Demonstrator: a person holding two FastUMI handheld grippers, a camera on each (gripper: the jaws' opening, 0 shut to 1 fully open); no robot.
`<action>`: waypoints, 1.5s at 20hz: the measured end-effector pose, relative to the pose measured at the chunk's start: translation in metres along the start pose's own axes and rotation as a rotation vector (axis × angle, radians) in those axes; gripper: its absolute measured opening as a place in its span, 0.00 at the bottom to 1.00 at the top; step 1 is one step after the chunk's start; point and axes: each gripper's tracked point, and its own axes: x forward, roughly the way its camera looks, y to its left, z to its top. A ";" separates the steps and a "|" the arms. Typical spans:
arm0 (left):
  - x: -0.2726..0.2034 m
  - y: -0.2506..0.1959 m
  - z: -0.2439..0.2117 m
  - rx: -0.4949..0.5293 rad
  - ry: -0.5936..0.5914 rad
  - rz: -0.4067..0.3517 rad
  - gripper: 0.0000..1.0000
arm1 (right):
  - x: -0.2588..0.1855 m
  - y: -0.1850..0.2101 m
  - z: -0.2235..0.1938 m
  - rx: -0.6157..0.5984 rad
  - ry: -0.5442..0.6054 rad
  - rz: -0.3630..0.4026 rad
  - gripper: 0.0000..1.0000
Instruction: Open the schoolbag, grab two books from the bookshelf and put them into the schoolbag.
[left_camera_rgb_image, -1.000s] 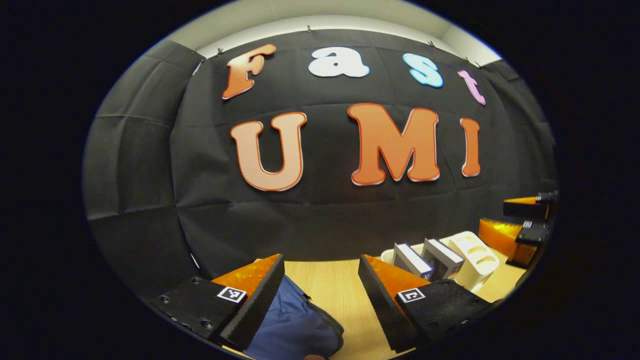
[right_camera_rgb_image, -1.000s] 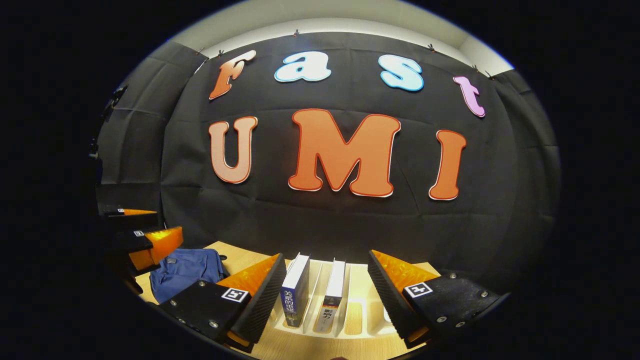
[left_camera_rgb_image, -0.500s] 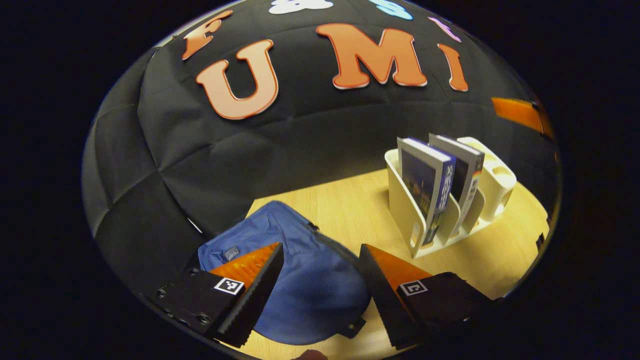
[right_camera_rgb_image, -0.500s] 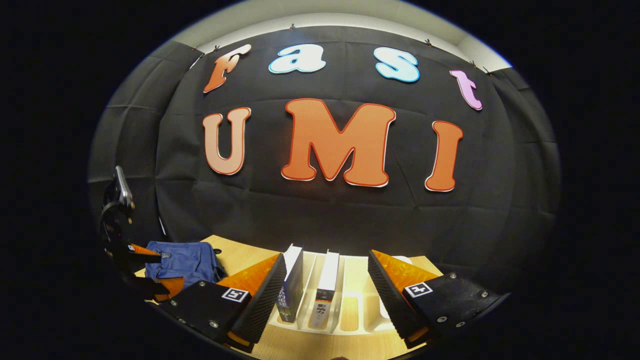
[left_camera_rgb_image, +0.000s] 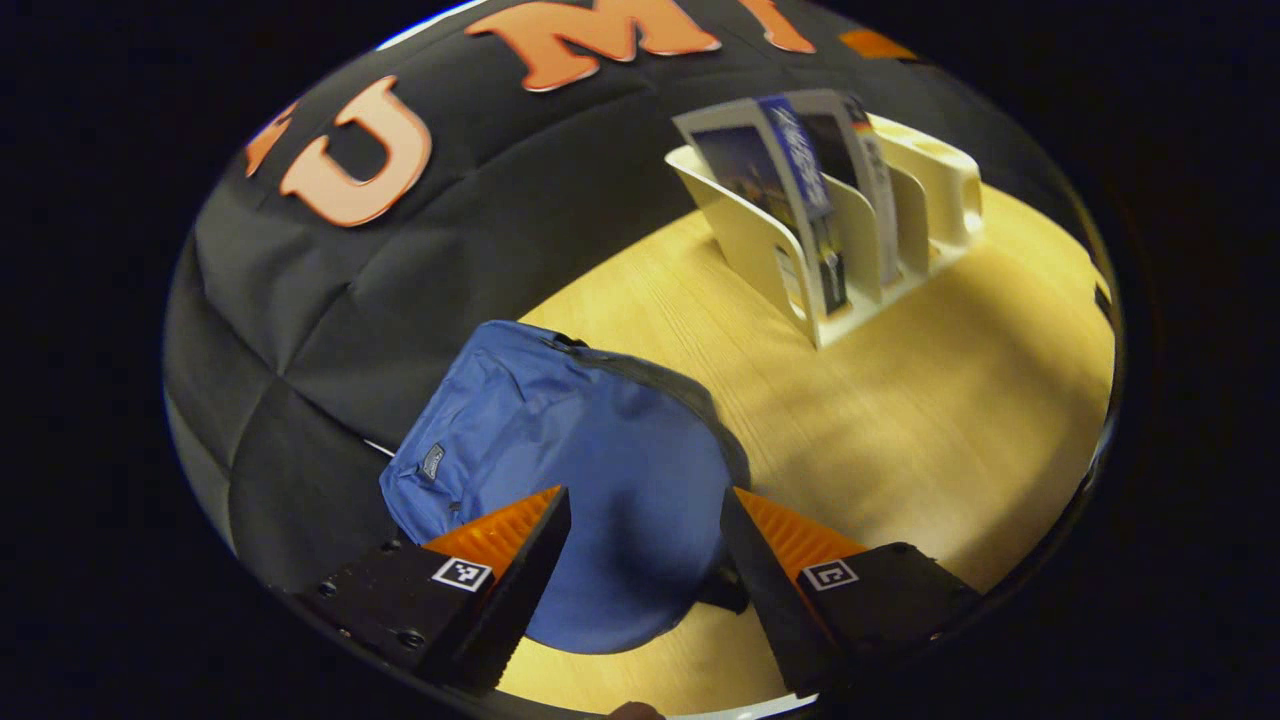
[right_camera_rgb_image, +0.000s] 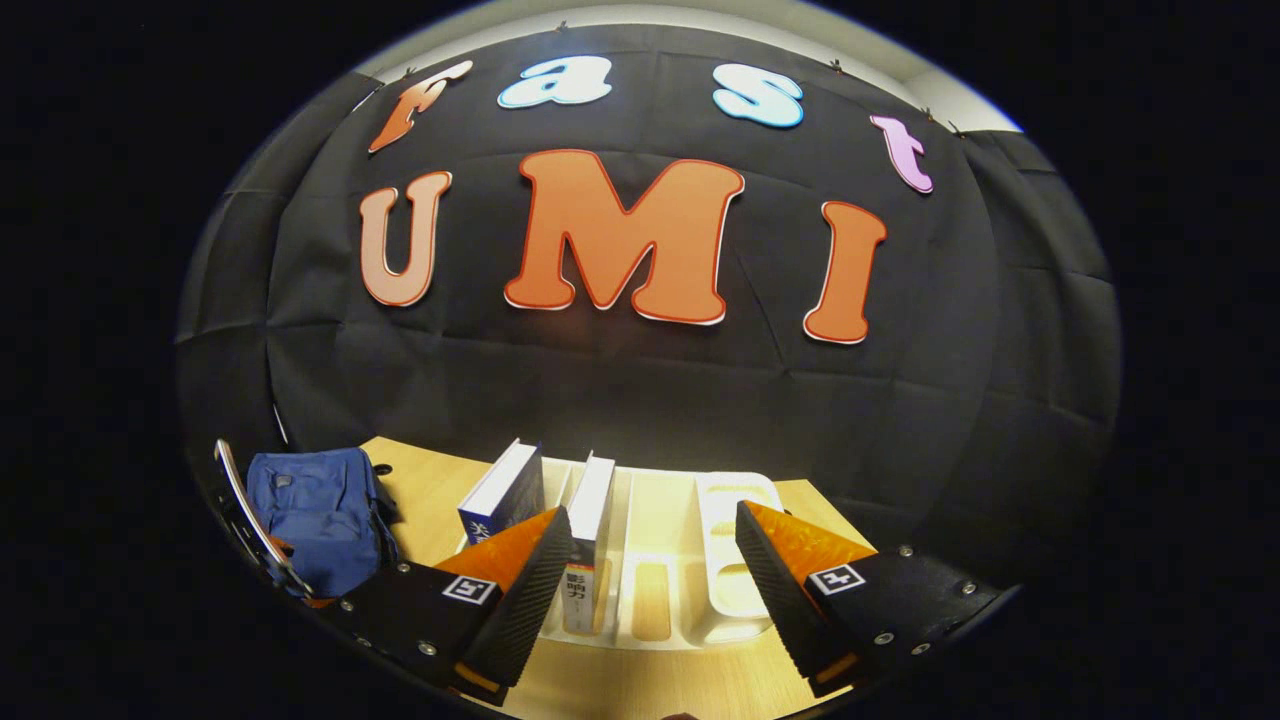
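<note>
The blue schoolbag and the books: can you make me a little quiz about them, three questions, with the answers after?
1. True or false: the schoolbag lies on the wooden table.
2. How many books stand in the white bookshelf?
A. one
B. two
C. four
3. Fill in: the left gripper hovers over the schoolbag with its jaws ____.

Key:
1. True.
2. B: a blue book and a white-spined book.
3. Open; the right gripper is open too, facing the bookshelf.
</note>
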 end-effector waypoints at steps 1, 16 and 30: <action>0.003 -0.006 -0.008 0.030 0.014 -0.005 0.97 | 0.000 -0.003 -0.004 -0.004 0.008 -0.007 0.97; 0.023 -0.005 -0.041 0.170 0.128 0.059 0.31 | 0.003 -0.001 -0.009 -0.032 0.023 -0.006 0.97; -0.017 0.093 0.022 0.047 0.004 0.053 0.06 | 0.036 0.117 0.028 -0.073 0.115 0.303 0.97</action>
